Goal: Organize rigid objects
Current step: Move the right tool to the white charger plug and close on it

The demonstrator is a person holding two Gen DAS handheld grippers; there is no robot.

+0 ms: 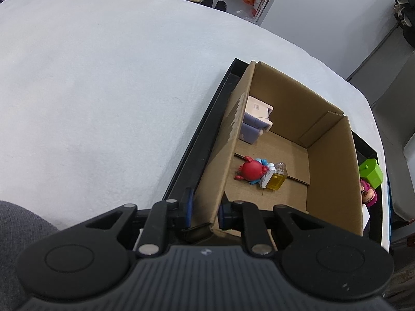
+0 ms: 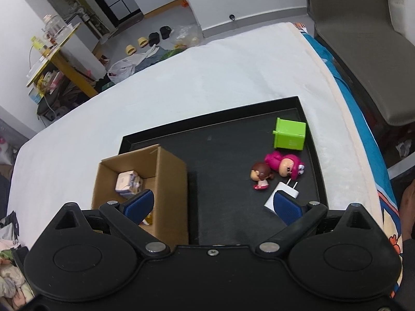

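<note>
Our left gripper [image 1: 203,211] pinches the near wall of the cardboard box [image 1: 332,160]. Our right gripper [image 2: 212,204] hangs with fingers spread wide above the black tray [image 2: 223,160], near a white charger [image 2: 285,193].

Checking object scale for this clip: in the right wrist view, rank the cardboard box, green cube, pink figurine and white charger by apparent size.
1. cardboard box
2. green cube
3. pink figurine
4. white charger, though it is partly hidden behind a gripper finger, so its rank against the figurine is unsure.

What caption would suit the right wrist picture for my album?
Open right tool hovering over a black tray holding a cardboard box, green cube, two dolls and a white charger.
</note>
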